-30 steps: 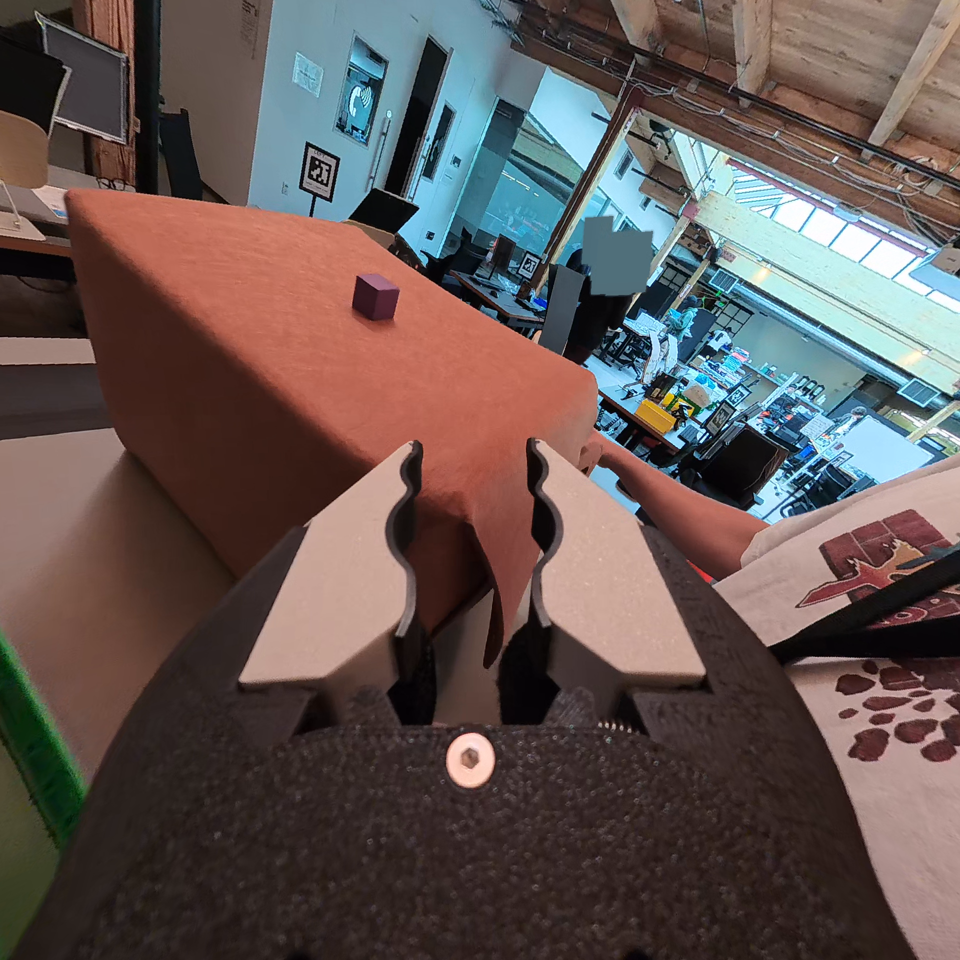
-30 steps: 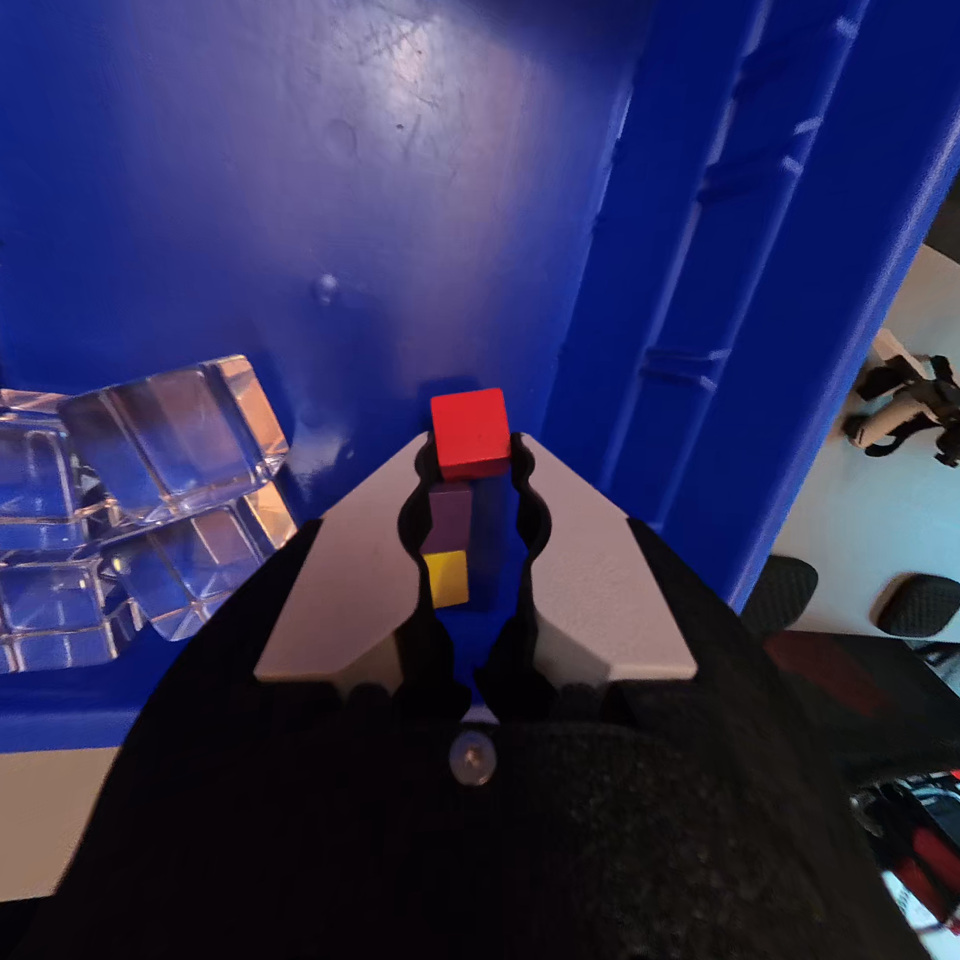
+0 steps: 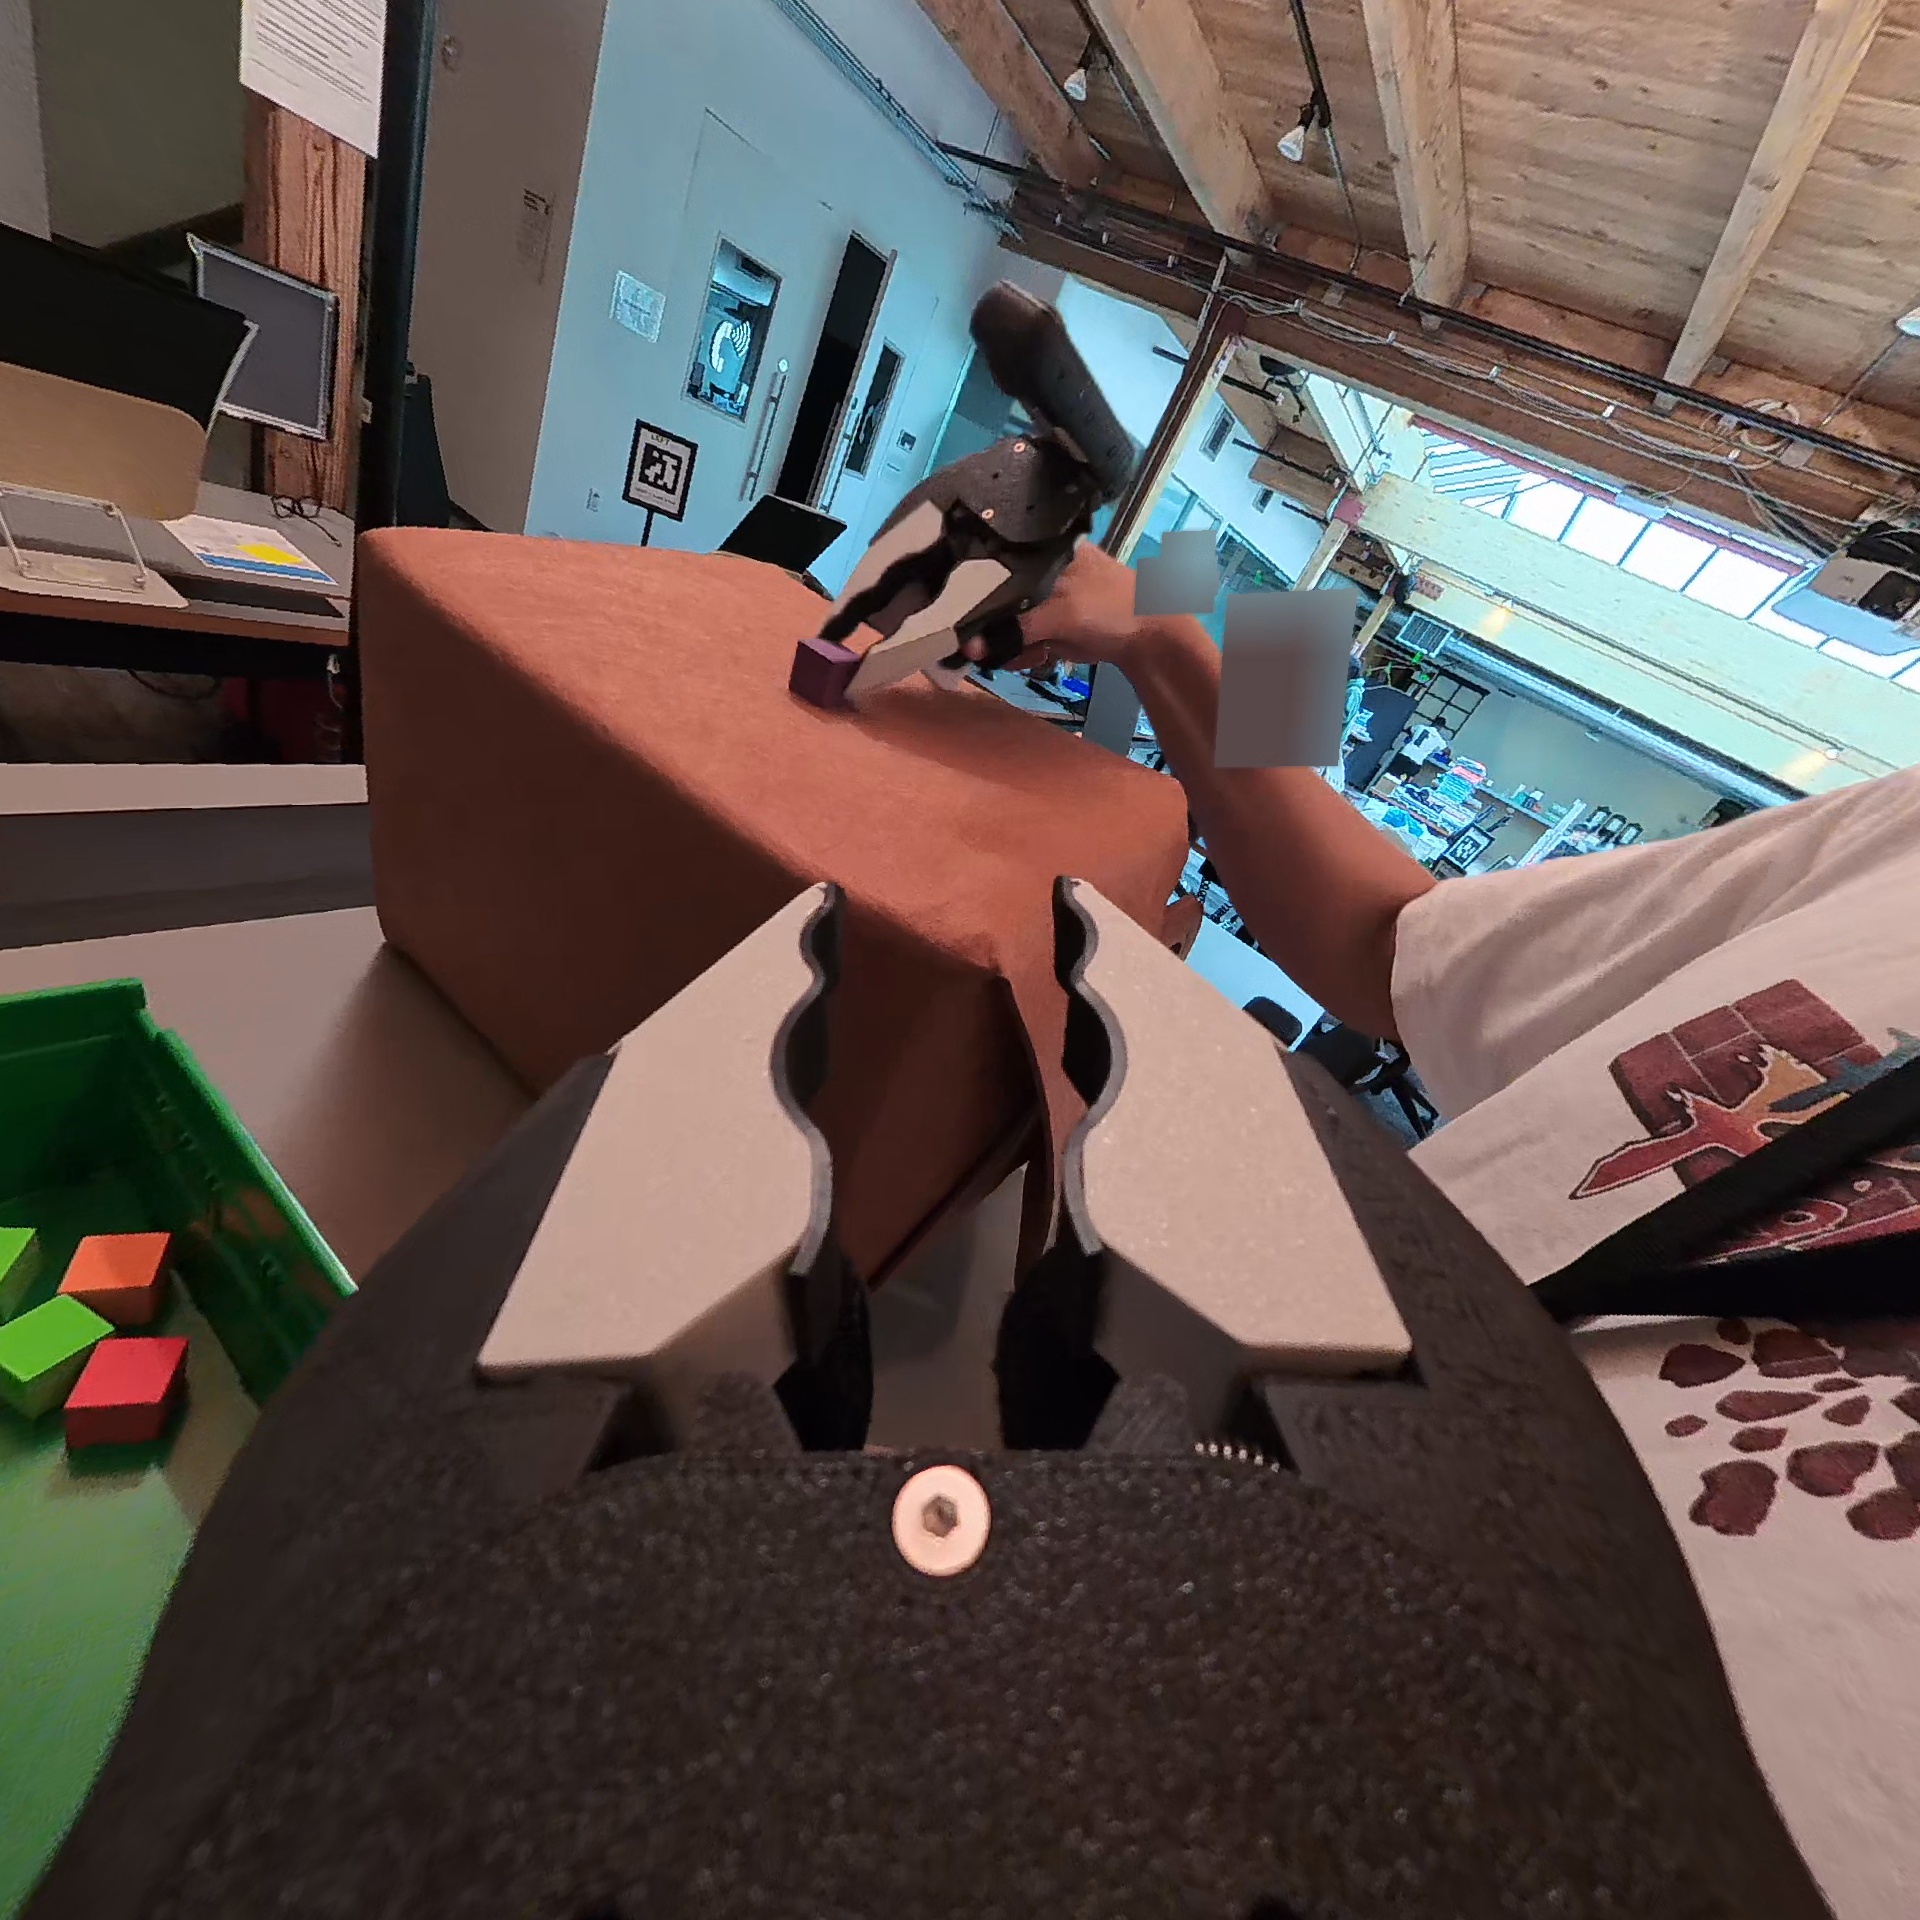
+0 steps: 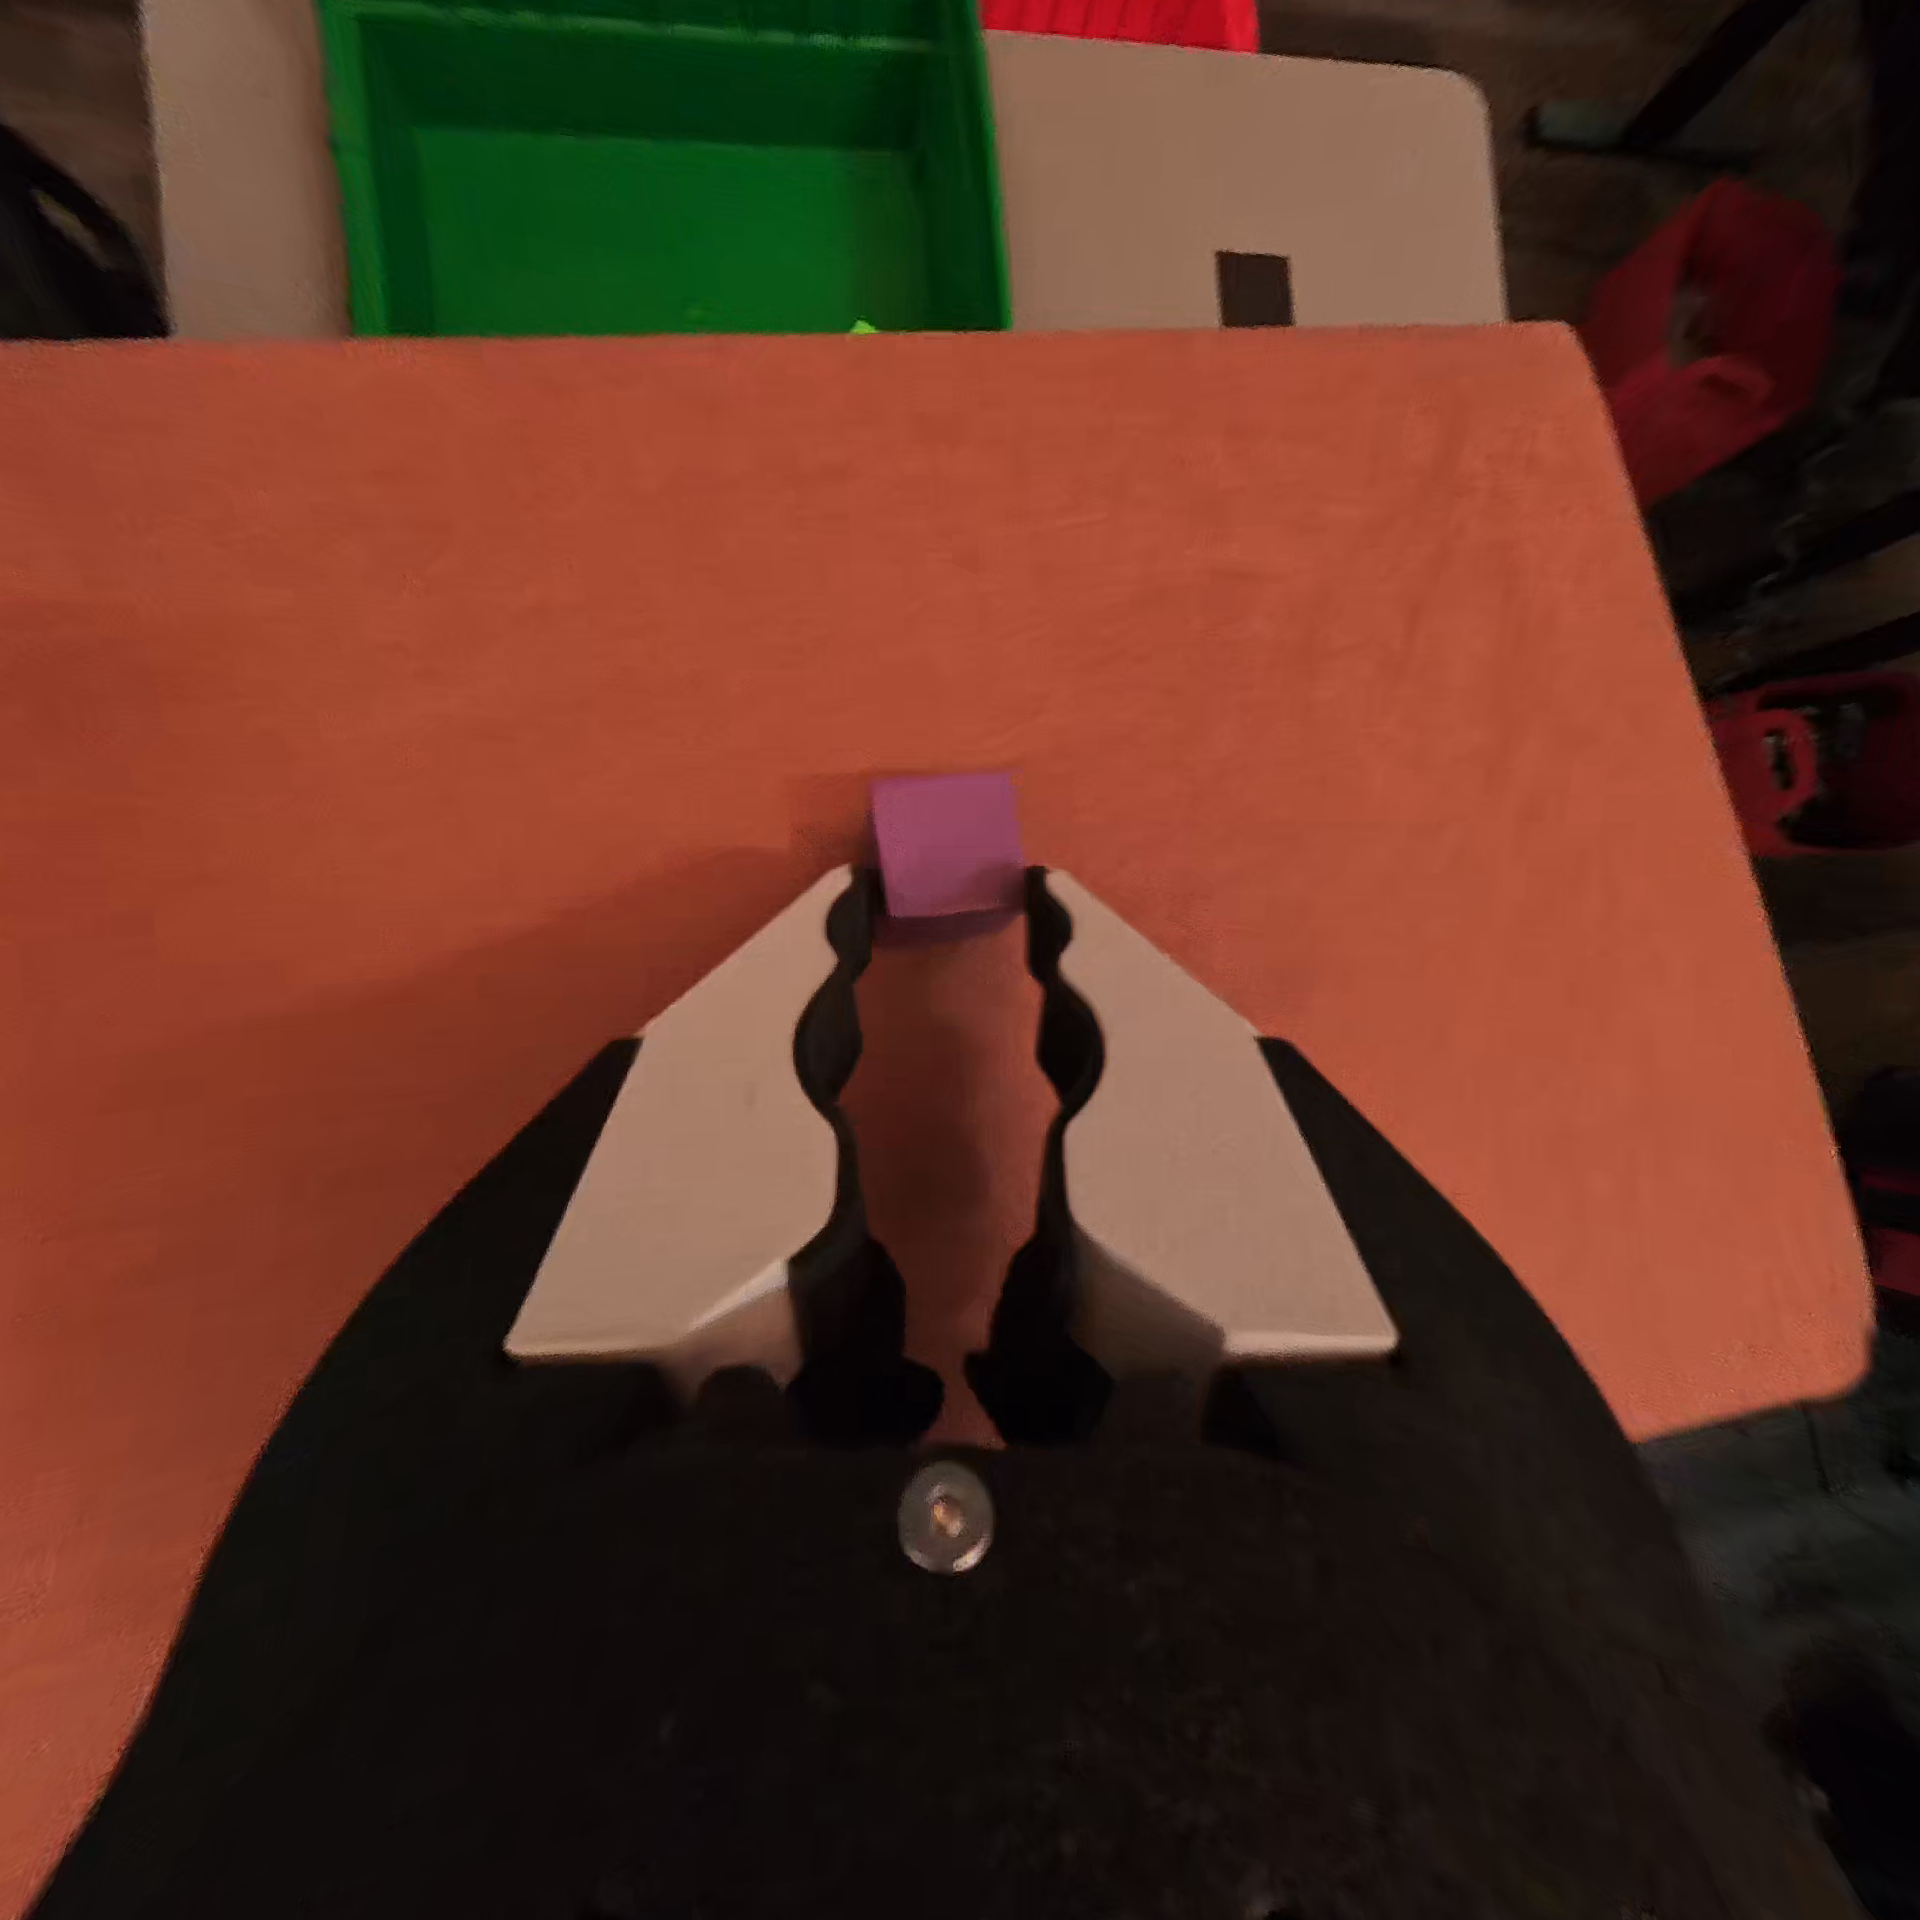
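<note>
To the left of the left tool (image 3: 940,1023), a green bin (image 3: 223,1164) on the table (image 3: 312,1049) holds orange, green and red cubes (image 3: 114,1335); this tool hangs with its jaws apart and nothing between them, just short of the near corner of the brown cloth-covered block (image 3: 665,790). Farther right and up on that block's top, the right tool (image 4: 945,883) has its tips either side of a purple cube (image 4: 940,847), seemingly touching it, with the cube resting on the cloth and not lifted.
</note>
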Motion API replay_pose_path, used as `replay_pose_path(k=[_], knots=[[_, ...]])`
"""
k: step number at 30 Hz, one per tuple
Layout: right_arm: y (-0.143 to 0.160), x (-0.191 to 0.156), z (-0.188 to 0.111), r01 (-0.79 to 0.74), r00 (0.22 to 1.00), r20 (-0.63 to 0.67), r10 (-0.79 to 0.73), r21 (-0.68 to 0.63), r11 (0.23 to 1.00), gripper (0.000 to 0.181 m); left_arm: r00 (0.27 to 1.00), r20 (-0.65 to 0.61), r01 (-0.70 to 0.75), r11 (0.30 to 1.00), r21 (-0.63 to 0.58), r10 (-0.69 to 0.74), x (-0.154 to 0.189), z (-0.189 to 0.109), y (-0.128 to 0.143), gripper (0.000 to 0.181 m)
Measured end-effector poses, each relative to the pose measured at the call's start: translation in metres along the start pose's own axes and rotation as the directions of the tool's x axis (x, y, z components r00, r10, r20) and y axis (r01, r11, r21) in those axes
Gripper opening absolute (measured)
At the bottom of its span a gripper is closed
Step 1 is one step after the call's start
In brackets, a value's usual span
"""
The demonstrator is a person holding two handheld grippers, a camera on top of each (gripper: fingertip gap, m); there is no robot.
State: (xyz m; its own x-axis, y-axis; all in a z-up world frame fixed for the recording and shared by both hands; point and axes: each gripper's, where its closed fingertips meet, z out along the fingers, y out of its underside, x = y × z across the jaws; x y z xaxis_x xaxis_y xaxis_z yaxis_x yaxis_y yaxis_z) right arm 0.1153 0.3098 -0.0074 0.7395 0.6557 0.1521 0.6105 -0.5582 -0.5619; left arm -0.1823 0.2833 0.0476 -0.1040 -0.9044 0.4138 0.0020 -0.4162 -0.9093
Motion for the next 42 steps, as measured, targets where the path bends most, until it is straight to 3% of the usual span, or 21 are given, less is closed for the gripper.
replay_pose_path(k=[2,5,8,10,13,16,18,20,22,27,31,36,42], knots=[[-0.006,-0.001,-0.005,0.039,0.999,-0.005,-0.039,0.038,0.999,0.027,1.0,-0.004,0.008,1.0,0.009,-0.008,-0.001,0.001,-0.002,0.041],[-0.01,0.015,-0.051,0.04,0.985,-0.173,-0.016,0.137,0.99,0.027,1.0,-0.016,0.023,1.0,0.013,-0.023,-0.002,0.004,-0.003,0.041],[0.036,0.029,-0.124,-0.063,0.921,-0.367,0.127,0.183,0.981,0.027,1.0,-0.022,0.022,1.0,-0.002,-0.022,-0.004,0.012,-0.001,0.041],[0.107,0.035,-0.168,-0.182,0.825,-0.514,0.233,0.149,0.972,0.027,1.0,-0.021,0.02,1.0,-0.011,-0.02,-0.008,0.019,0.002,0.041],[0.259,0.024,-0.204,-0.49,0.595,-0.677,0.433,0.121,0.863,0.027,0.999,-0.025,0.03,1.0,-0.005,-0.03,-0.011,0.031,0.002,0.041],[0.402,-0.01,-0.181,-0.753,0.348,-0.68,0.645,0.208,0.625,0.027,0.999,-0.008,0.035,0.999,0.015,-0.035,-0.015,0.042,0.0,0.041],[0.47,-0.031,-0.151,-0.834,0.202,-0.653,0.73,0.276,0.478,0.027,0.999,-0.004,0.038,0.999,0.024,-0.038,-0.014,0.049,-0.001,0.041],[0.51,-0.047,-0.123,-0.869,0.125,-0.633,0.764,0.302,0.393,0.027,0.999,-0.001,0.037,0.999,0.019,-0.037,-0.011,0.056,0.0,0.041],[0.53,-0.054,-0.102,-0.877,0.093,-0.633,0.768,0.314,0.365,0.027,0.999,0.009,0.032,0.999,0.002,-0.032,-0.007,0.061,0.003,0.041],[0.544,-0.062,-0.065,-0.896,0.151,-0.633,0.759,0.237,0.376,0.027,1.0,0.017,0.026,0.999,-0.022,-0.025,0.002,0.073,0.008,0.041],[0.557,-0.056,-0.077,-0.903,0.166,-0.707,0.688,0.171,0.394,0.027,0.999,0.012,0.033,0.999,-0.037,-0.033,0.008,0.08,0.012,0.041],[0.576,-0.06,-0.089,-0.934,0.131,-0.723,0.679,0.14,0.329,0.027,0.999,0.027,0.022,0.998,-0.054,-0.02,0.011,0.08,0.018,0.041],[0.576,-0.066,-0.091,-0.934,0.145,-0.754,0.641,0.109,0.34,0.037,0.999,0.031,0.039,0.999,-0.036,-0.038,0.008,0.071,0.015,0.041]])
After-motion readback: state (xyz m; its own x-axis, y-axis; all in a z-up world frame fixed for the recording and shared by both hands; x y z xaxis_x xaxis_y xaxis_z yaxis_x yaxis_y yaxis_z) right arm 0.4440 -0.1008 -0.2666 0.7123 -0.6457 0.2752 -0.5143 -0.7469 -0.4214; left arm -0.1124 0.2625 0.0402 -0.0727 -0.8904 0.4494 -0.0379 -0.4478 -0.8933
